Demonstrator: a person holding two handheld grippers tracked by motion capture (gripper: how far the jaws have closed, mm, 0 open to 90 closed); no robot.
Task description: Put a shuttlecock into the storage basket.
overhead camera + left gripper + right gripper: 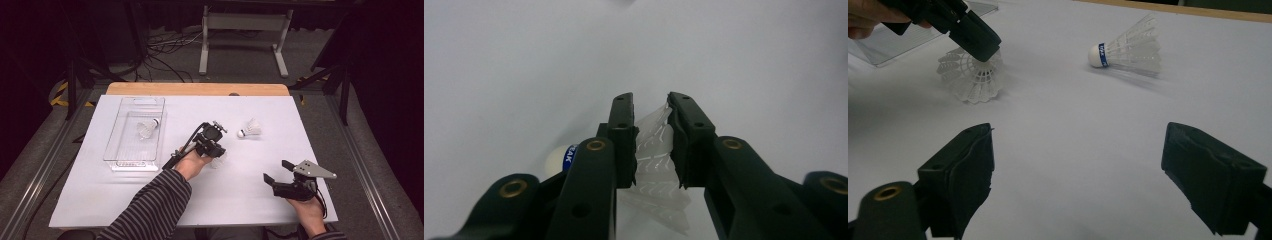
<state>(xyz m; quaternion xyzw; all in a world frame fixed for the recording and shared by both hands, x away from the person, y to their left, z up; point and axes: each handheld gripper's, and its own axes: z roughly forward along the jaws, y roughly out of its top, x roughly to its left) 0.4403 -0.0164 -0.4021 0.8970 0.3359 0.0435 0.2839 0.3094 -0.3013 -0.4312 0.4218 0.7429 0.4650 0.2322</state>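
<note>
My left gripper [216, 151] is at the middle of the table, shut on the skirt of a white plastic shuttlecock [219, 160]. In the left gripper view the skirt [654, 150] is pinched between the jaws [649, 102], and the cork [555, 161] with its blue band sits low at the left. In the right gripper view this shuttlecock [970, 76] is at or just above the sheet. A second shuttlecock [250, 130] [1128, 52] lies on its side farther right. My right gripper [276, 170] [1078, 145] is open and empty near the front right.
A clear plastic tray [114, 150] stands at the left of the white sheet with a third shuttlecock [147, 128] inside. A wooden table edge [197, 89] runs along the back. Cables and a stand lie on the floor beyond.
</note>
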